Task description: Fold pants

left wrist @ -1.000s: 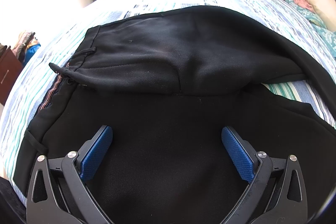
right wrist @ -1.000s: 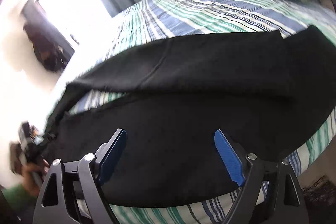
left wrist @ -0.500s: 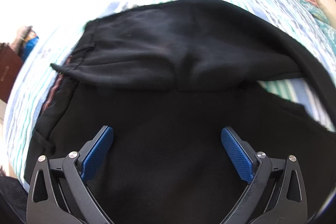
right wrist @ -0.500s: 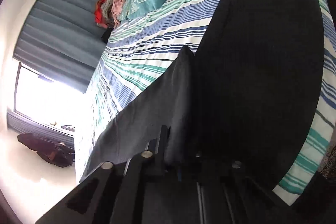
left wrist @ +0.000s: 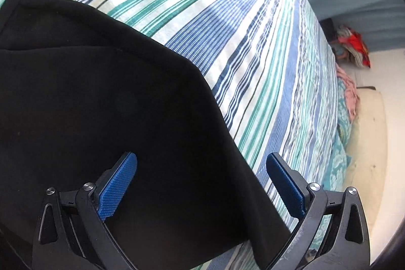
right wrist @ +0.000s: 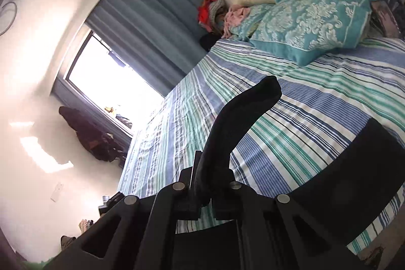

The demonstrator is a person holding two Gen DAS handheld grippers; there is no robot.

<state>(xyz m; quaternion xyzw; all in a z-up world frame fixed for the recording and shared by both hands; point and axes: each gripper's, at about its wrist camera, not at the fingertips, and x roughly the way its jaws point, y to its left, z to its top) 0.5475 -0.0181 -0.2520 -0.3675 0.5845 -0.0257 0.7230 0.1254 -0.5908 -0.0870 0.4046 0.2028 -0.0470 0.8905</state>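
Observation:
The black pants [left wrist: 96, 105] lie on the striped bed [left wrist: 253, 47]. My left gripper [left wrist: 202, 184] is open just above the fabric, its blue pads on either side of the pants' right edge. My right gripper [right wrist: 210, 184] is shut on a fold of the black pants [right wrist: 240, 113] and holds it up off the bed, the cloth curling above the jaws. More of the pants [right wrist: 359, 184] lies on the bed at lower right in the right wrist view.
A teal patterned pillow [right wrist: 311, 22] and a heap of pink and red clothes [right wrist: 222, 12] sit at the head of the bed. Blue curtains [right wrist: 152, 17] and a bright window [right wrist: 108, 82] are behind. The clothes heap [left wrist: 351, 47] also shows in the left wrist view.
My right gripper closed on the pants' edge and lifted it up. My left gripper stayed open and swung right, toward the pants' right edge.

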